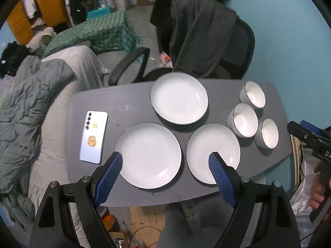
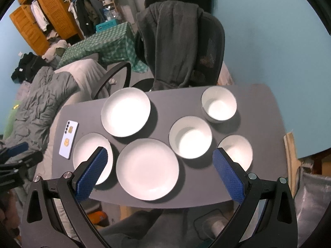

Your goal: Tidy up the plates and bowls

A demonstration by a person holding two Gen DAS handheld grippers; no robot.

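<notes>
Both claws are hovering wide open and empty above the grey table [image 1: 128,103]; the left gripper [image 1: 165,161] is hanging over the two near plates [image 1: 149,155]; the right gripper [image 2: 160,161] is spanning plates and bowls [image 2: 190,140]; nothing is touching either.

A pale phone [image 1: 94,137] lies face down at the grey table's [image 1: 128,103] left end. Beyond, a dark garment, perhaps a hoodie [image 1: 196,35], drapes an office chair [image 2: 213,47].

Three white plates [image 1: 149,155] — three bowls [image 1: 245,119] beside.
</notes>
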